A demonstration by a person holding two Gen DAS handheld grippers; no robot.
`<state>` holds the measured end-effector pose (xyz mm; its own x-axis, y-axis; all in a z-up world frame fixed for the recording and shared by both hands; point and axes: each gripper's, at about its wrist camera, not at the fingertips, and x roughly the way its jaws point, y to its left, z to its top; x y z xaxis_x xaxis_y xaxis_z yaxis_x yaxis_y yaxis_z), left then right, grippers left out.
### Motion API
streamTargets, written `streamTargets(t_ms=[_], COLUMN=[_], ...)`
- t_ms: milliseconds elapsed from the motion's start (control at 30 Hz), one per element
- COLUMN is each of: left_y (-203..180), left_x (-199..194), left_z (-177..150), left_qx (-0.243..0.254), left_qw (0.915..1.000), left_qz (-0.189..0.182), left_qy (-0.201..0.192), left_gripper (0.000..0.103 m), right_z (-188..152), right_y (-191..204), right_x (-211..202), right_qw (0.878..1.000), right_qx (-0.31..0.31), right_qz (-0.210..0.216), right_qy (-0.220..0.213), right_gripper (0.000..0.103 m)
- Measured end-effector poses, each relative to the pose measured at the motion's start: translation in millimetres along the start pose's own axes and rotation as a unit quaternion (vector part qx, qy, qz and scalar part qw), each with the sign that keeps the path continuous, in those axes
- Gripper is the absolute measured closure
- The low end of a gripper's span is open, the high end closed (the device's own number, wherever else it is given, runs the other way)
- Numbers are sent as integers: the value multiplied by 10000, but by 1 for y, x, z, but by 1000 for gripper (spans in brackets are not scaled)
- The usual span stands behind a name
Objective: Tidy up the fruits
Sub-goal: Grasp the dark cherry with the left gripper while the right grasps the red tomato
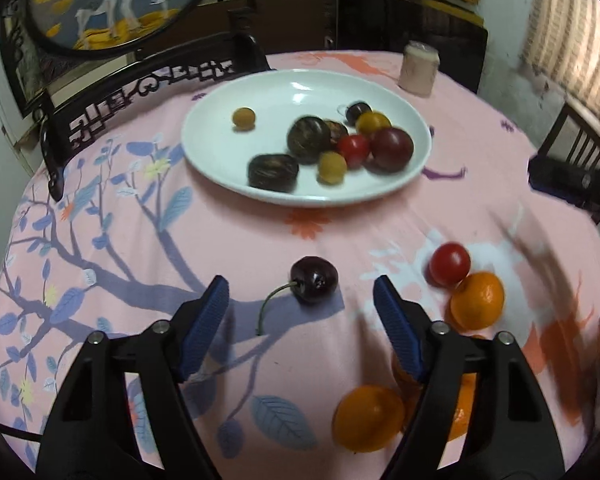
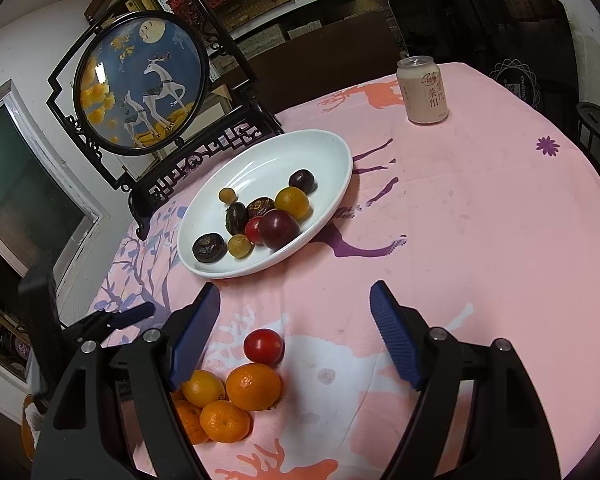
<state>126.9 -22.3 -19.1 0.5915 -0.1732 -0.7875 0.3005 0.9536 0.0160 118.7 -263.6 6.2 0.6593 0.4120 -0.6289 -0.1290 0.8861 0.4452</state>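
Observation:
A white plate point(image 1: 216, 168) point(image 2: 332, 152) on the pink cloth holds several small fruits, dark, red and yellow. In the left wrist view a dark cherry point(image 1: 314, 279) with a stem lies on the cloth, just ahead of my left gripper point(image 1: 300, 286); the blue pads stand apart on either side and do not touch it. A red tomato point(image 1: 450, 263) point(image 2: 264, 346) and several oranges point(image 1: 478, 300) point(image 2: 253, 386) lie to its right. My right gripper point(image 2: 294, 300) hangs open over the cloth, with the tomato and oranges below and between its fingers, untouched.
A pale drink can point(image 2: 422, 90) point(image 1: 419, 67) stands at the table's far side. A black-framed round deer screen point(image 2: 140, 80) stands behind the plate on the left. The left gripper's finger point(image 2: 134, 314) shows at the left of the right wrist view.

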Motion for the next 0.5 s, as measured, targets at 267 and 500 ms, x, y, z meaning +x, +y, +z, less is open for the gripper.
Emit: streamTargets(t_ms=[267, 500], left_y=[-20, -18], left_x=[20, 18], left_z=[-3, -3], left_qx=[407, 336], left_qw=[9987, 9992], left_qz=[307, 234], left_qy=[47, -15], left_gripper=[62, 69], right_z=[-2, -14], right_y=[5, 23], right_x=[4, 23], right_qw=[9999, 9972], right_qx=[-91, -411], right_qz=[10, 299], right_qy=[73, 548], right_gripper=[25, 26])
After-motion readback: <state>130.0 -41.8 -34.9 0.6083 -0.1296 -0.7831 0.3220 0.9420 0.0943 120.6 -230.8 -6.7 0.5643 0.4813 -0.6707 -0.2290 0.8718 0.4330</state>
